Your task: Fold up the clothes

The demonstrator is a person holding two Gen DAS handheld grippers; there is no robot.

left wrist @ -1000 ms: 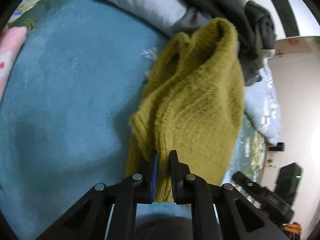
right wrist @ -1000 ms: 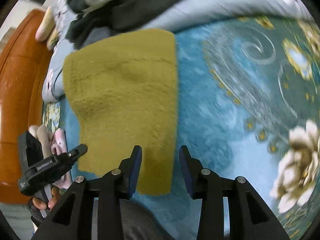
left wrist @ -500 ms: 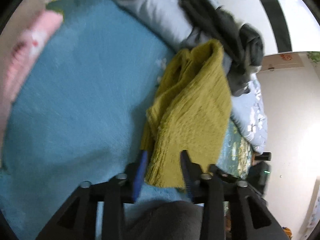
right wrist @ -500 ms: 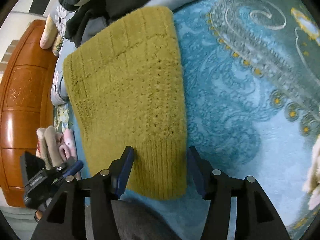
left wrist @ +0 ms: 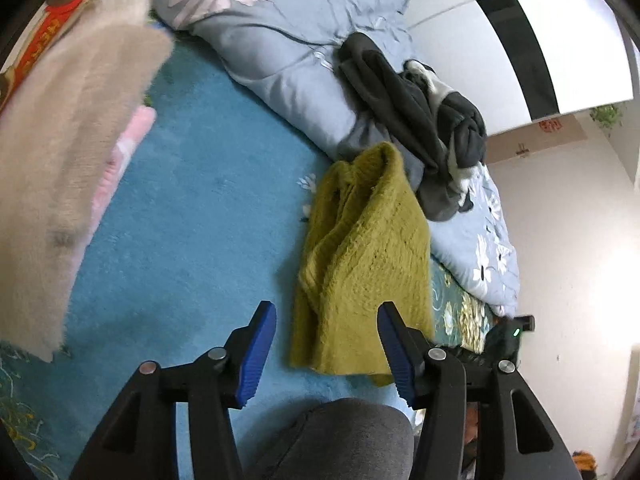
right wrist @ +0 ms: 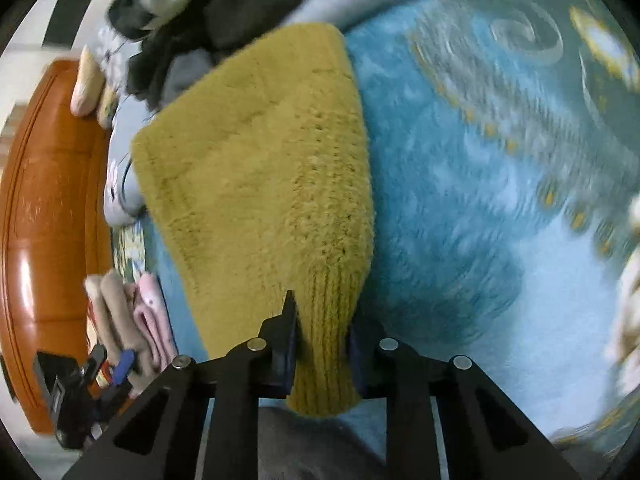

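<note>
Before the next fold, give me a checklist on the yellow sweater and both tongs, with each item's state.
1. Right tongs gripping the yellow sweater: ok, shut on its ribbed hem.
2. Left tongs free: ok, open, with nothing between the pads.
3. Left tongs lined up with the sweater's near edge: ok, it lies just ahead of them.
4. Sweater flat on the blue blanket: not ok, its far end is bunched against the grey quilt.
5. Dark clothes off the sweater: cannot tell, they lie right at its far end.
6. Folded pile out of the way: ok, off to the side.
</note>
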